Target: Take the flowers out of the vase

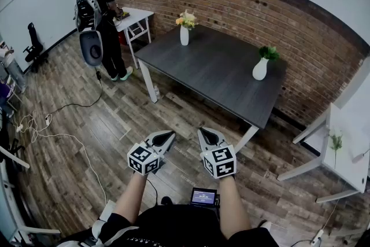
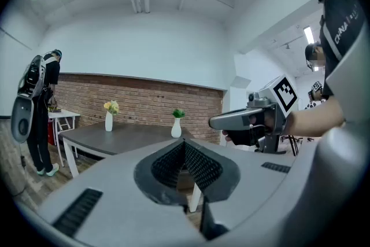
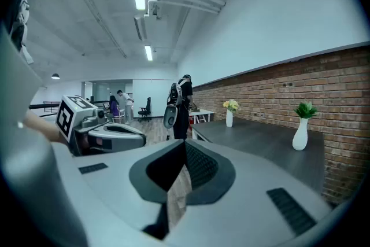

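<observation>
1. The table (image 1: 214,72) top is dark and matt, with a faint wood grain.
2. The flower vase (image 1: 184,36) and the leafy vase (image 1: 260,69) look smooth, white and slightly glossy.
3. The wall (image 1: 231,3) is rough red brick.
4. The floor (image 1: 87,142) is wood-grain planks with a low sheen.
5. The left gripper (image 1: 167,135) and the right gripper (image 1: 204,132) have matt grey plastic shells and black ribbed pads (image 2: 199,165).

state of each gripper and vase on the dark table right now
left gripper: shut, empty, short of the table
right gripper: shut, empty
slim white vase with yellow flowers: upright on dark grey table, flowers in it
round white vase with green sprig: upright, sprig in it
</observation>
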`<state>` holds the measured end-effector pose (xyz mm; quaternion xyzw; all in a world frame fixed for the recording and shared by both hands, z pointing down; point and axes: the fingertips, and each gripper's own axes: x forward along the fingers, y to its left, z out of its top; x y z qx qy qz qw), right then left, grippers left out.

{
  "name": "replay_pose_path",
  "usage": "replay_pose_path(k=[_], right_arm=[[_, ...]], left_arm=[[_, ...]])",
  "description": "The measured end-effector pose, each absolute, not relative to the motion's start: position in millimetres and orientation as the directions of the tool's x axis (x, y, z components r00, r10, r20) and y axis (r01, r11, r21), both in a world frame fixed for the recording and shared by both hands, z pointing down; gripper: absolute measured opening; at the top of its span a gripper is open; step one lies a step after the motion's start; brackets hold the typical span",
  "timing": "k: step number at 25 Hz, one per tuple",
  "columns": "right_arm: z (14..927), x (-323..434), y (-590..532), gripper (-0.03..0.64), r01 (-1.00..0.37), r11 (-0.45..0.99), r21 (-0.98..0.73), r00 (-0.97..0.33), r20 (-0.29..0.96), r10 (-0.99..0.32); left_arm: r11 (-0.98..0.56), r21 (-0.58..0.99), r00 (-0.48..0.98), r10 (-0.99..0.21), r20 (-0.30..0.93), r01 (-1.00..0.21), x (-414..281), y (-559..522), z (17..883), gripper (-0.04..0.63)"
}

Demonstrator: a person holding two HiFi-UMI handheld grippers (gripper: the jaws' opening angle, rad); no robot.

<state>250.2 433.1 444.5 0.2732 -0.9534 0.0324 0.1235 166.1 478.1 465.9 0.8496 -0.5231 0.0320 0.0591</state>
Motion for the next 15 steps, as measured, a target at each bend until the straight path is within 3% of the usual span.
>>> replay_pose_path(k=[15], right_arm=[[435, 251, 437, 0.008, -0.521, 0.853, -0.021, -0.835, 0.220, -0.504]], left_arm=[[-0.455, 0.077, 0.460, -0.886, 0.059, -0.887, 166, 478, 453, 0.003]])
